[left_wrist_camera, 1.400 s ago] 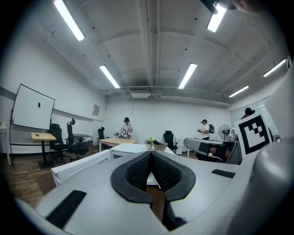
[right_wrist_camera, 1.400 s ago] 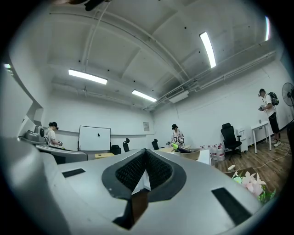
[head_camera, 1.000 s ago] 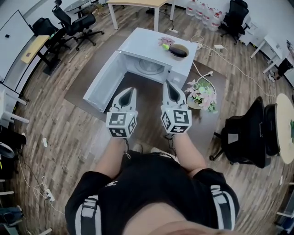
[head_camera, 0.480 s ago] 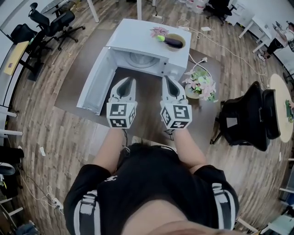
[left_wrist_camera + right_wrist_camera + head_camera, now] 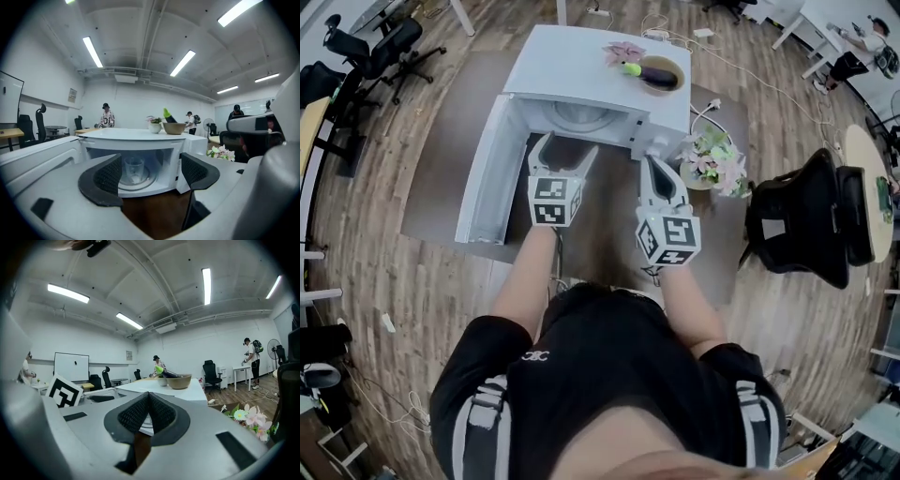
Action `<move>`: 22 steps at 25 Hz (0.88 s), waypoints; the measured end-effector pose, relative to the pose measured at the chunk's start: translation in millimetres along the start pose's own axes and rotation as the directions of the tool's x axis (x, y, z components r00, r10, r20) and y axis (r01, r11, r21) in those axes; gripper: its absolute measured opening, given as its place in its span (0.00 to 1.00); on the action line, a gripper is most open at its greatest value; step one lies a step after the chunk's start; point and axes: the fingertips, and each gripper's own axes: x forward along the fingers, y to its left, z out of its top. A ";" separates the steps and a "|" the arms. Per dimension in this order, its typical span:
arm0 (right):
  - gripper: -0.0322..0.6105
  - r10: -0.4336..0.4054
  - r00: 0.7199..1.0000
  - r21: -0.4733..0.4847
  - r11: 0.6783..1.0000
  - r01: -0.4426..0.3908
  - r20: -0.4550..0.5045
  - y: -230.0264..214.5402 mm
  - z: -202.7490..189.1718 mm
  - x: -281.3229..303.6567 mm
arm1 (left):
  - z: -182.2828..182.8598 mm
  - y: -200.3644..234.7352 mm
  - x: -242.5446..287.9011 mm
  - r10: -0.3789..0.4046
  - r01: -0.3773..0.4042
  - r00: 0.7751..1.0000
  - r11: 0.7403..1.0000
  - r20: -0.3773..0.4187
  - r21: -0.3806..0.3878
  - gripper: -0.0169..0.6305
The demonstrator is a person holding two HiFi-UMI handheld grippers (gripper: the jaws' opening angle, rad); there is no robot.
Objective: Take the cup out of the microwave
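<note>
Before the open microwave (image 5: 591, 66) we are opening our empty left claw (image 5: 151, 172) to fit the glass cup (image 5: 133, 168) inside; right claw (image 5: 149, 405) hangs clenched.

**Things Counted**

One microwave (image 5: 581, 56) is counted, and one cup (image 5: 133, 169) is seen in it. One bowl (image 5: 174, 128) and one small flower pot (image 5: 154, 126) are counted on top. One bunch of flowers (image 5: 712, 159) is counted beside it. Two grippers are counted: the left gripper (image 5: 565, 145) and the right gripper (image 5: 654, 161).

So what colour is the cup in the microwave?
The cup is clear, see-through; left gripper view shows it best.
</note>
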 end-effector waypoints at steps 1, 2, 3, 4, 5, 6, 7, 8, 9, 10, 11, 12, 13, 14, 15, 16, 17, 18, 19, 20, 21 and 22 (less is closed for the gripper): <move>0.05 -0.009 1.000 0.000 1.000 0.009 -0.011 -1.0 -5.1 3.3 | -4.3 6.0 11.2 -0.003 0.003 1.000 1.000 -0.004 -0.006 0.60; 0.05 -0.018 1.000 0.000 1.000 0.018 -0.023 -2.0 -10.3 7.0 | -9.0 11.7 22.5 -0.005 0.005 1.000 1.000 -0.011 -0.011 0.60; 0.05 -0.028 0.999 0.003 1.000 0.028 -0.033 -3.0 -15.7 11.0 | -14.5 17.1 33.8 -0.008 0.008 1.000 1.000 -0.020 -0.015 0.60; 0.05 -0.038 0.998 0.008 0.999 0.039 -0.043 -4.2 -21.2 15.1 | -20.8 22.2 45.1 -0.011 0.010 0.999 1.000 -0.031 -0.017 0.60; 0.05 -0.049 0.997 0.014 0.999 0.050 -0.052 -5.6 -26.7 19.4 | -27.5 27.0 56.2 -0.014 0.013 0.999 1.000 -0.043 -0.018 0.60; 0.05 -0.059 0.996 0.019 0.998 0.060 -0.060 -6.9 -32.4 23.5 | -34.3 31.2 67.1 -0.017 0.016 0.998 1.000 -0.055 -0.018 0.60; 0.05 -0.067 0.995 0.023 0.997 0.069 -0.067 -8.3 -38.1 27.7 | -41.1 35.1 77.7 -0.019 0.018 0.998 1.000 -0.066 -0.018 0.60; 0.05 -0.073 0.994 0.026 0.997 0.075 -0.076 -9.8 -44.0 31.8 | -48.0 39.0 88.3 -0.019 0.017 0.997 1.000 -0.076 -0.016 0.60; 0.05 -0.077 0.993 0.028 0.996 0.080 -0.085 -11.1 -49.9 36.0 | -54.7 43.1 98.7 -0.016 0.015 0.996 1.000 -0.085 -0.014 0.60; 0.05 -0.080 0.992 0.030 0.996 0.083 -0.094 -12.2 -55.8 39.8 | -61.4 47.5 108.9 -0.011 0.010 0.996 1.000 -0.092 -0.010 0.60; 0.05 -0.083 0.991 0.032 0.996 0.086 -0.103 -13.0 -61.7 43.2 | -68.2 52.1 118.6 -0.004 0.003 0.995 1.000 -0.098 -0.005 0.60; 0.05 -0.085 0.990 0.033 0.996 0.089 -0.112 -13.8 -67.6 45.9 | -75.0 56.5 127.7 0.004 -0.004 0.995 1.000 -0.103 0.001 0.60; 0.05 -0.086 0.989 0.034 0.995 0.090 -0.120 -14.4 -73.1 48.0 | -81.6 60.6 136.3 0.010 -0.010 0.994 1.000 -0.107 0.006 0.60; 0.05 -0.086 0.988 0.035 0.995 0.091 -0.128 -15.1 -78.1 49.7 | -87.6 63.9 144.3 0.015 -0.014 0.994 1.000 -0.113 0.008 0.60; 0.05 -0.088 0.987 0.036 0.995 0.093 -0.135 -15.9 -82.8 51.2 | -92.7 66.2 152.0 0.016 -0.016 0.993 1.000 -0.117 0.007 0.60; 0.05 -0.090 0.986 0.038 0.995 0.096 -0.141 -16.9 -87.2 52.5 | -96.6 67.8 159.4 0.016 -0.015 0.993 1.000 -0.121 0.005 0.60; 0.05 -0.092 0.985 0.041 0.994 0.099 -0.147 -18.1 -91.4 53.5 | -99.9 69.4 166.5 0.016 -0.016 0.992 1.000 -0.122 0.005 0.60; 0.05 -0.095 0.984 0.044 0.994 0.103 -0.152 -19.2 -95.3 54.3 | -102.3 71.1 172.9 0.016 -0.016 0.992 1.000 -0.123 0.005 0.61; 0.05 -0.098 0.983 0.046 0.993 0.107 -0.157 -20.3 -99.0 54.5 | -103.4 72.8 178.3 0.016 -0.015 0.992 1.000 -0.123 0.007 0.61; 0.05 -0.101 0.982 0.048 0.993 0.110 -0.162 -21.2 -102.6 54.4 | -103.9 74.5 182.9 0.015 -0.014 0.992 1.000 -0.122 0.009 0.61; 0.05 -0.103 0.980 0.051 0.992 0.113 -0.168 -22.0 -106.0 54.0 | -104.1 76.2 187.0 0.014 -0.013 0.992 1.000 -0.122 0.014 0.61; 0.05 -0.105 0.979 0.053 0.992 0.115 -0.173 -22.8 -109.4 53.5 | -104.0 77.8 190.8 0.013 -0.011 0.993 1.000 -0.121 0.021 0.61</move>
